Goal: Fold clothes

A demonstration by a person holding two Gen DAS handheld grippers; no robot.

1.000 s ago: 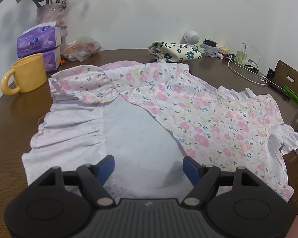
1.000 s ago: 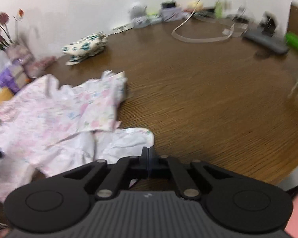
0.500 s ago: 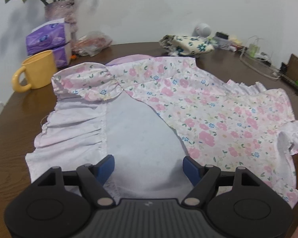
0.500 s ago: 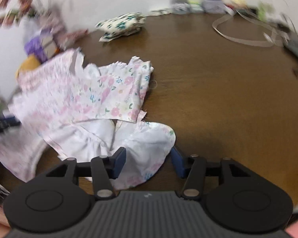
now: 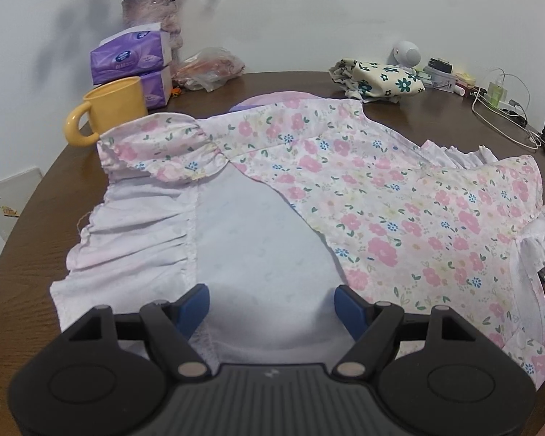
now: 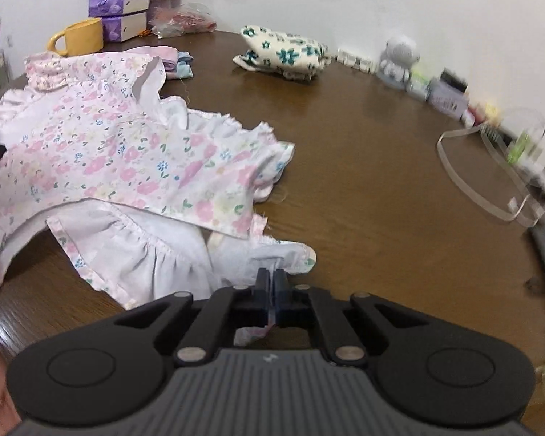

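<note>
Round dark wood surface (image 5: 36, 196), grain visible, set against a plain white wall (image 5: 309, 11). Surface edge curves off at 7 o'clock in the left wrist view; a white box (image 5: 7, 200) stands beyond it, lower down.

Back of the surface, left wrist view: vase (image 5: 152, 14) with flowers at 11 o'clock, against the wall. Two purple tissue packs (image 5: 134, 61) stacked in front of it. Yellow mug (image 5: 109, 112) just beside the packs, handle toward 8 o'clock; inside not visible. Clear bag (image 5: 210, 69) with reddish contents at 12 o'clock. Folded cloth (image 5: 378, 80), cream with dark green flowers, at 1 o'clock. White round gadget (image 5: 405, 52), small bottles and white cables (image 5: 505, 116) along the wall at 2 o'clock.

Dress (image 5: 363, 196), pink floral on white, lies spread over the middle of the surface, partly turned back so the plain white inside shows. One puff sleeve points toward the mug. A pink and blue folded item (image 6: 176, 60) peeks out from under its far edge.

Left gripper (image 5: 270, 303): jaws wide apart, over the white inner panel at 6 o'clock, blue pads clear of the cloth on either side as far as can be seen.

Right gripper (image 6: 271, 283): jaws have just been closing and now stand together, pinching a white frilled edge of the dress at 6 o'clock in the right wrist view; cloth shows between and below the pads. Right wrist view is blurred at its 3 o'clock side, where a clear band (image 6: 490, 196) lies.
</note>
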